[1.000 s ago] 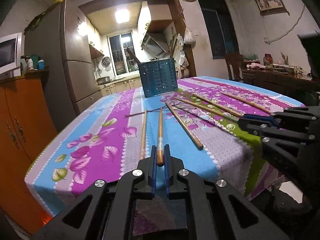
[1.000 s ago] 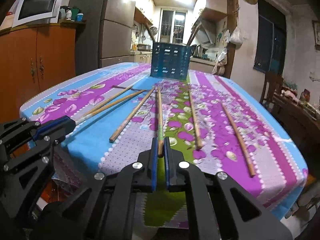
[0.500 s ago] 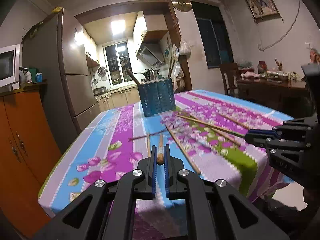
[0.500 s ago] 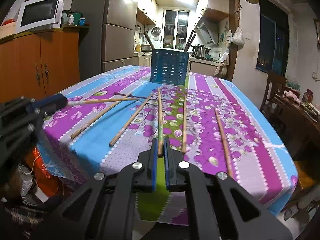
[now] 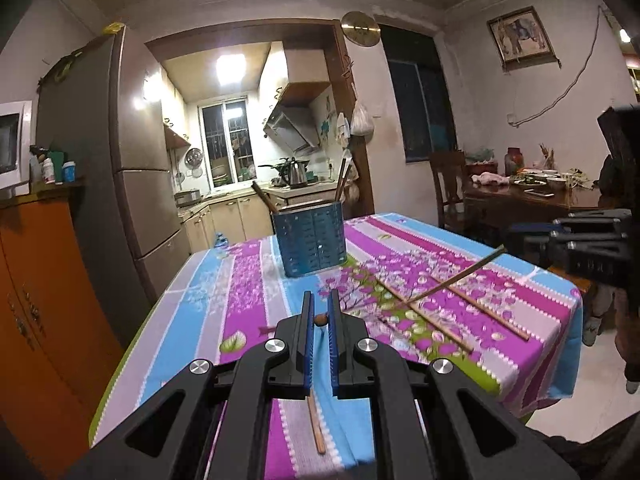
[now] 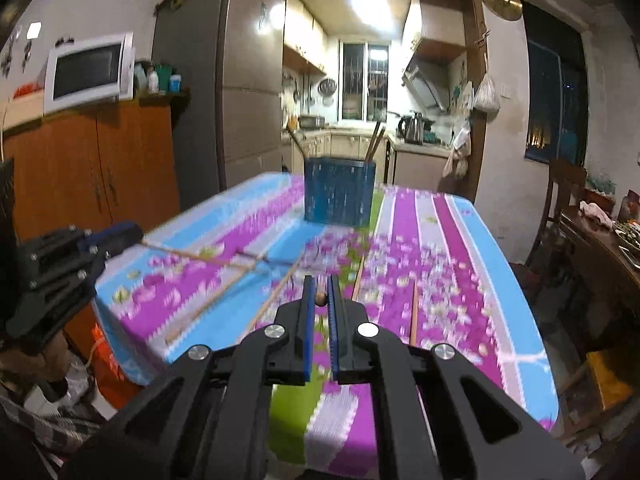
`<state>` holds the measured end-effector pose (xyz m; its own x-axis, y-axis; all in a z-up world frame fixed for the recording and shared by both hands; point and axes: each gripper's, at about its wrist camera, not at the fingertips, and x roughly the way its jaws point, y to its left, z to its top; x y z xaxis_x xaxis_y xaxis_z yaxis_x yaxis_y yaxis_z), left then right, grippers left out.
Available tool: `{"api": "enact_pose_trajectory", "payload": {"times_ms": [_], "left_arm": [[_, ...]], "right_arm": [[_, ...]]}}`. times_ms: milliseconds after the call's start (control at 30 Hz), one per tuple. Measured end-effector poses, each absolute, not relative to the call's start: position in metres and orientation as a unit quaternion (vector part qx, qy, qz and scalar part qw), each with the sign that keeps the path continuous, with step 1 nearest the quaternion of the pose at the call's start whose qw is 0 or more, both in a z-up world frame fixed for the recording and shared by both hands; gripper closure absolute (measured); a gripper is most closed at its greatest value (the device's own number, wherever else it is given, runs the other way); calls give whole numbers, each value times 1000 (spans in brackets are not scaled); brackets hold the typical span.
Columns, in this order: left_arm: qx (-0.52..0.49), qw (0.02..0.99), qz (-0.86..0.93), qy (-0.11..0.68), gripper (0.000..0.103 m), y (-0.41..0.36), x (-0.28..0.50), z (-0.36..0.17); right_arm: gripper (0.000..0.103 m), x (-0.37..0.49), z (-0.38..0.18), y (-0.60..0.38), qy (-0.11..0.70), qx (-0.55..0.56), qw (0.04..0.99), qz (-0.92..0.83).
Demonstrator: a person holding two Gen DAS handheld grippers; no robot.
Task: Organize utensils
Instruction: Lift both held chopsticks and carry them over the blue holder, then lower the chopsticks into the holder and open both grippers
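The left claw [image 5: 319,320] is squeezed tight on one chopstick [image 5: 319,319], held up above the counter [image 5: 248,292] and pointing at the camera. The right claw [image 6: 319,299] pinches another chopstick [image 6: 319,298] the same way. More loose chopsticks [image 5: 424,312] lie crossed on the flowery cloth, and the blue holder [image 5: 310,240] stands at the far end with a few sticks inside.

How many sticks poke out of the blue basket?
3. One stick leans out at the left corner, and two more stand close together at the right corner. Shorter ones may be hidden inside the basket.
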<state>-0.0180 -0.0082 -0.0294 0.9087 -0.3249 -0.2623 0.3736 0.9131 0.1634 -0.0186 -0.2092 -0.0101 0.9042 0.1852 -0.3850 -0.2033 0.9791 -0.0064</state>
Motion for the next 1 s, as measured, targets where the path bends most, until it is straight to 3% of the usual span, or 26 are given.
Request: {"api": "enact_pose_trajectory", "payload": {"times_ms": [200,633,1000], "left_arm": [[92,963,-211,140,95,-5,18,0],[45,935,-264,233,95,1,112,56],[75,932,-270,231,95,-19,137,77]], "right_arm": [[98,4,20,-207,169,-30,977,124],[98,86,69,-206,202,-38,963,173],[98,113,82,-203,213,-64,958,179]]}}
